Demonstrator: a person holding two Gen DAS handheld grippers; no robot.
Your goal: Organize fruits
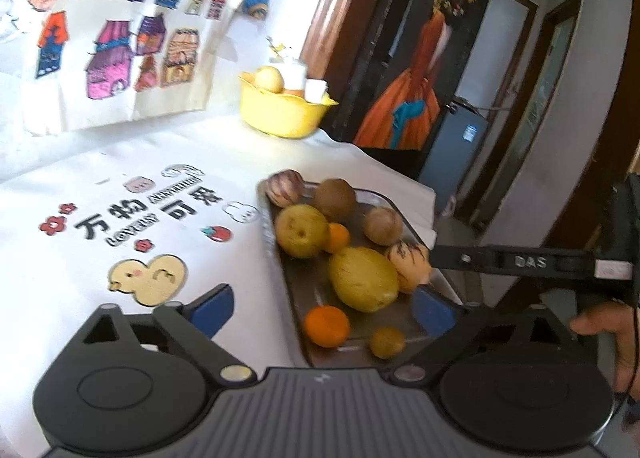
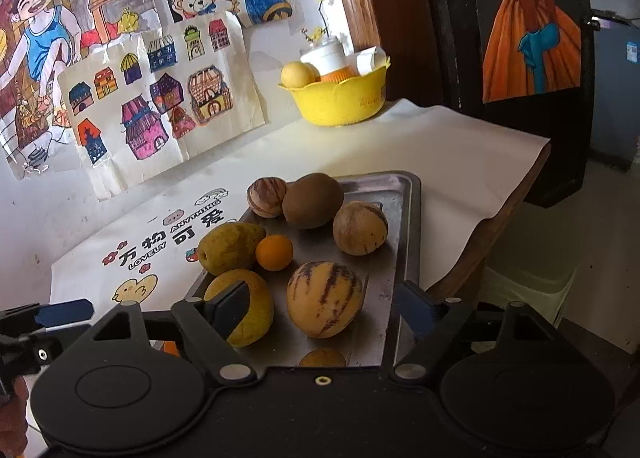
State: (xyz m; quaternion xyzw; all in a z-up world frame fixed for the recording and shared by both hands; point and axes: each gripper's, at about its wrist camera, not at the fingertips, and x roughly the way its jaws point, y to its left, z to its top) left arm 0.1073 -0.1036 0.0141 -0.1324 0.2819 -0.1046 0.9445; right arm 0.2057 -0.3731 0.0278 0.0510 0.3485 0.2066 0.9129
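Note:
A metal tray (image 1: 376, 200) (image 2: 404, 218) holds several fruits: a brown kiwi (image 2: 313, 200), striped melons (image 2: 325, 300), yellow pears (image 1: 363, 279), small oranges (image 1: 326, 326). A yellow bowl (image 1: 280, 112) (image 2: 340, 100) at the back holds a pale fruit (image 2: 297, 75) and white containers. My left gripper (image 1: 322, 308) is open and empty, low over the tray's near end, around the orange and yellow pear. My right gripper (image 2: 320, 308) is open and empty, with the big striped melon between its fingers; it also shows in the left wrist view (image 1: 512, 262) at the tray's right.
The table wears a white printed cloth (image 1: 120, 226); its right edge (image 2: 516, 194) drops to the floor. Children's drawings (image 2: 160, 98) cover the back wall. A dark framed painting (image 1: 416, 58) stands right of the bowl.

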